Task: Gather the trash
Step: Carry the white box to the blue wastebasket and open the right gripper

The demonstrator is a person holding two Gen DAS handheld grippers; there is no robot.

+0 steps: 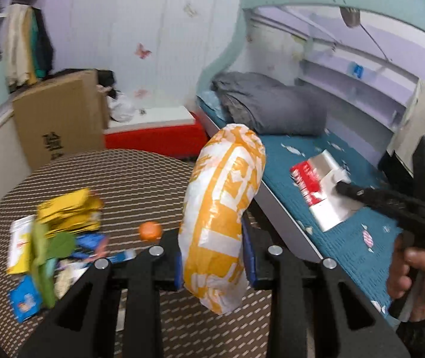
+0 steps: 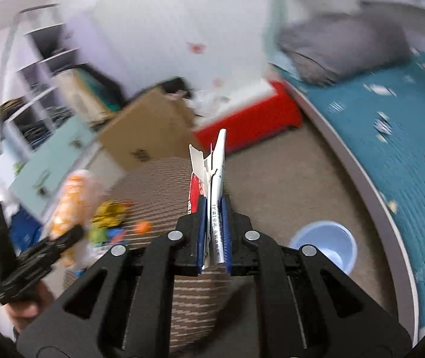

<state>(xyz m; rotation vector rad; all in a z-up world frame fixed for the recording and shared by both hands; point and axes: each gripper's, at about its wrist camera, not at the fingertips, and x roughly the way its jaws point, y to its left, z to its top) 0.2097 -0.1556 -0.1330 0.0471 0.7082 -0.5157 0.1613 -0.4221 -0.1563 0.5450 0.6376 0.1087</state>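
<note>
My left gripper (image 1: pixel 214 253) is shut on an orange-and-white plastic bag (image 1: pixel 221 208), held up above the round table; the bag also shows blurred in the right wrist view (image 2: pixel 69 205). My right gripper (image 2: pixel 212 232) is shut on a flattened red, white and silver carton (image 2: pixel 212 179), held edge-on. In the left wrist view that carton (image 1: pixel 317 191) hangs over the bed with the right gripper's fingers (image 1: pixel 349 189) on it. Loose wrappers (image 1: pixel 63 217) and a small orange fruit (image 1: pixel 150 230) lie on the round striped table (image 1: pixel 117 176).
A light-blue bin (image 2: pixel 326 244) stands on the carpet between the table and the bed (image 2: pixel 406 149). A cardboard box (image 1: pixel 60 119) and a red-and-white chest (image 1: pixel 158 134) stand behind the table. A grey duvet (image 1: pixel 266 104) lies on the bed.
</note>
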